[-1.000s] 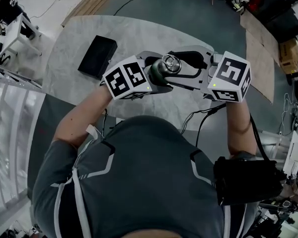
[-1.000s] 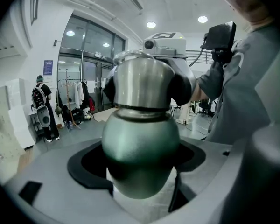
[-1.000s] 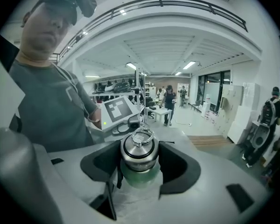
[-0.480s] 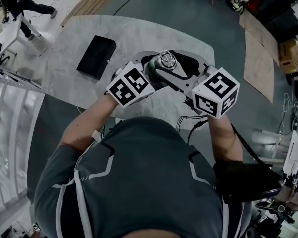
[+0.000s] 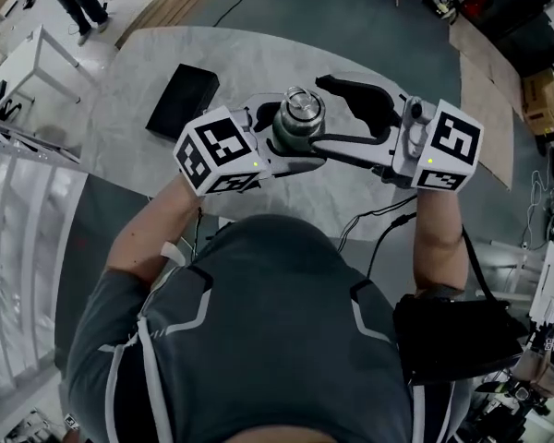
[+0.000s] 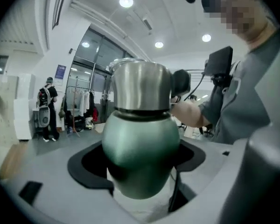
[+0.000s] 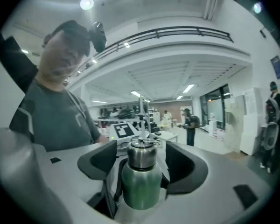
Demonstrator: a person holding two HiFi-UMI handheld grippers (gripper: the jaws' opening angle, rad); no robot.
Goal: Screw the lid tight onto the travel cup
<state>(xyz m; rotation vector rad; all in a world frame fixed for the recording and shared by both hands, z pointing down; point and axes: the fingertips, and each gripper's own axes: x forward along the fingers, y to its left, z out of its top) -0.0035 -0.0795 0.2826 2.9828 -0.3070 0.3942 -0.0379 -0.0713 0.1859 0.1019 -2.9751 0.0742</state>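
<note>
The change is on the right side. The right tongs (image 7: 144,161) had been closed around the lid (image 5: 299,113) and twisted over with it; now the wrist is back level and the jaws have just been opening, to about as wide as they go. They stand apart on either side of the cup's top, coming in from three o'clock, one jaw swung well clear toward one o'clock and the other running just beside the neck. From their own camera the cup stands upright between the black pads with a gap on each side, so nothing is being squeezed there.

The left tongs (image 5: 294,138) reach in from nine o'clock and are clamped on the green body of the travel cup (image 6: 142,153), the belly filling the space between the pads. The cup is held in the air over the near edge of the counter (image 5: 166,63), in front of the person's chest, steel lid on top and sitting square on the neck. A black box (image 5: 182,101) lies on the counter at ten o'clock from the cup, well apart.

I read the let-go as the end of one turning stroke. Either the lid is home, or the right tongs are resetting for another bite and twist. No gap shows under the lid, but whether the thread is truly tight I cannot tell from looking.
</note>
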